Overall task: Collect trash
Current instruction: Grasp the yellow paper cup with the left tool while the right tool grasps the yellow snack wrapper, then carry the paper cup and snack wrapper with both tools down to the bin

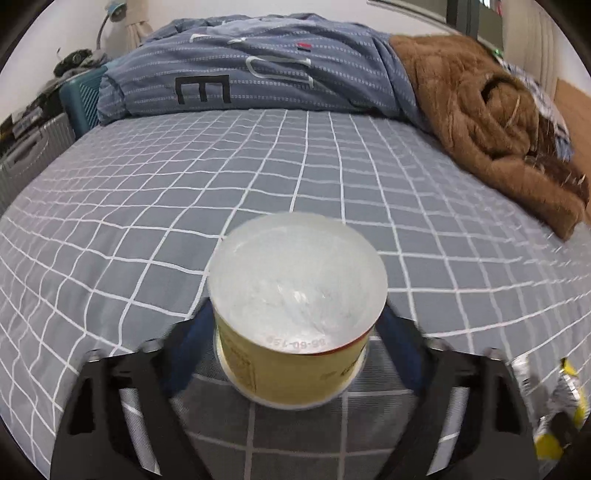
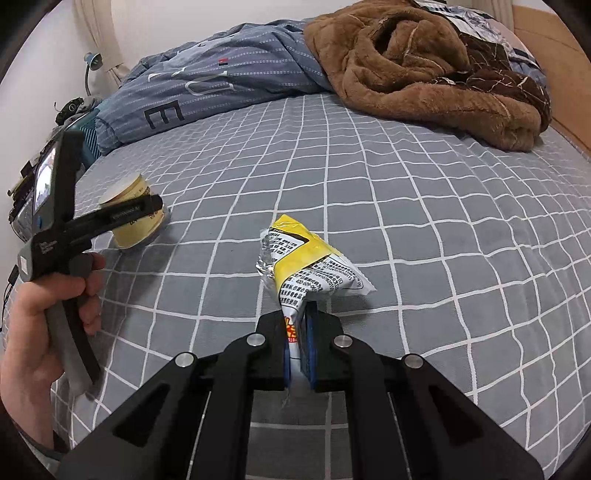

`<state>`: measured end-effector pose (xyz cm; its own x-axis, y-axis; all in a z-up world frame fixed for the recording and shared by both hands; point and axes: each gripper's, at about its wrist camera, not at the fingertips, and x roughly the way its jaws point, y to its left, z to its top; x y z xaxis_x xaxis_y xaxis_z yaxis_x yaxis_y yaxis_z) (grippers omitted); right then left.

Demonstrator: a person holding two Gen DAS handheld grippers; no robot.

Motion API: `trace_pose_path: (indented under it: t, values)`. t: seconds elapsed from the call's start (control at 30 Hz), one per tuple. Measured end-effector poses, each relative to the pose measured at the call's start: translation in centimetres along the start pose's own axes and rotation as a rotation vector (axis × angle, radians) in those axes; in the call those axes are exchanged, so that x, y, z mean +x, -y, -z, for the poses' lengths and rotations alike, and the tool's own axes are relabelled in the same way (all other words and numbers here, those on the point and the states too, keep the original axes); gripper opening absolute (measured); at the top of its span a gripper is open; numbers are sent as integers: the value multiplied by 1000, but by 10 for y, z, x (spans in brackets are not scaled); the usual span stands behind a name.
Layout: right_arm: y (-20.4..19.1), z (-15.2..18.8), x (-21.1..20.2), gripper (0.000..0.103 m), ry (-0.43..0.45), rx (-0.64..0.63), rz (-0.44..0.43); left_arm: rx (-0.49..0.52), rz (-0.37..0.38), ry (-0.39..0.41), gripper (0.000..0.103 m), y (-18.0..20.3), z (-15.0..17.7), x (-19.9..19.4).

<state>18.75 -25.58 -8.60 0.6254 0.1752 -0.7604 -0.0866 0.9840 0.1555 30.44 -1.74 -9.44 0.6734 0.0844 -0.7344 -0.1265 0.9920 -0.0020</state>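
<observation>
The surface is a bed covered with a grey sheet [image 2: 406, 221] marked by a grid of thin white lines; the sheet lies mostly flat, with small wrinkles. At the far end a blue striped duvet [image 2: 221, 85] with large letters is bunched up, and beside it, toward the right, a brown fleece blanket [image 2: 424, 70] lies in a heap; a wooden headboard [image 2: 546, 44] shows at the far right edge. On the left of the bed stand a teal crate [image 1: 83, 99] and a grey ridged suitcase [image 1: 33, 151], and a small desk lamp [image 2: 92, 64] stands against the white wall near a pale curtain [image 2: 99, 33]. A yellow paper cup [image 1: 295, 325] sits upside down on the sheet; the left gripper [image 1: 295, 325], held by a hand [image 2: 44, 314], has its blue pads on both sides of the cup, wide apart, and whether they press the cup I cannot tell. The right gripper [image 2: 298, 343] is closed tightly on one end of a yellow and white snack wrapper [image 2: 306, 266]; the wrapper stands up from the claw above the sheet, well to the right of the cup.
</observation>
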Motion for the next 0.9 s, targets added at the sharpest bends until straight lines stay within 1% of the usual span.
trace_pose_path:
  t: [0.17, 0.37, 0.57, 0.63, 0.77, 0.9]
  values:
    - [0, -1, 2, 6, 0, 2, 2, -9, -20, 20, 75, 0, 2, 0]
    - [-1, -4, 1, 6, 5, 2, -1, -14, -21, 2, 75, -1, 1, -6]
    - [-5, -11, -13, 6, 27, -6, -13, -5, 4, 6, 75, 3, 2, -32]
    - [-6, -13, -20, 6, 38, -7, -17, -3, 24, 2, 75, 4, 3, -42]
    - [-7, -16, -33, 6, 54, -5, -28, -9, 40, 3, 75, 3, 14, -66]
    - [-10, -15, -45, 6, 63, -1, -41, 14, 46, 3, 75, 6, 26, -87]
